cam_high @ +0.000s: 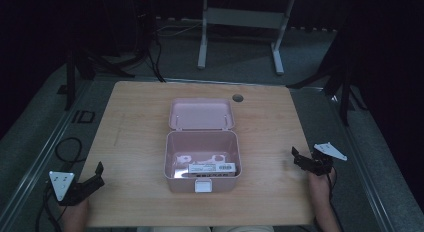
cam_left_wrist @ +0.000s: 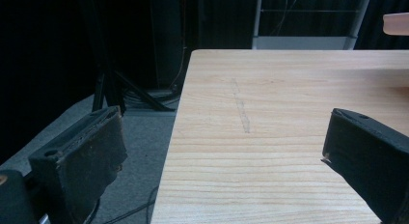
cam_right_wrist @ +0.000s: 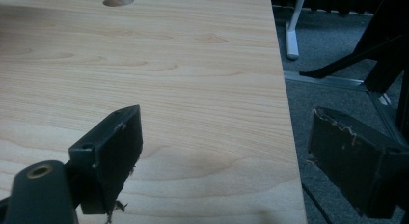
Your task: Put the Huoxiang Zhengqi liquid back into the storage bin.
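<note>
A pale pink box (cam_high: 202, 162) stands open in the middle of the wooden table (cam_high: 140, 137), its lid (cam_high: 201, 113) leaning back behind it. Inside lie a white flat packet (cam_high: 211, 168) and some pale small items I cannot make out. My left gripper (cam_high: 96, 173) rests at the table's front left corner, open and empty; its jaws straddle the table's left edge (cam_left_wrist: 176, 132) in the left gripper view. My right gripper (cam_high: 299, 157) sits at the right edge, open too, with nothing between its jaws. A corner of the pink box (cam_left_wrist: 396, 23) peeks in at upper right.
A round cable hole (cam_high: 237, 98) sits near the table's far edge, also seen as a hole (cam_right_wrist: 118, 1) in the right gripper view. Beyond the table stands a white desk frame (cam_high: 240, 27). Black tripod legs (cam_high: 100, 67) and cables lie on the grey floor either side.
</note>
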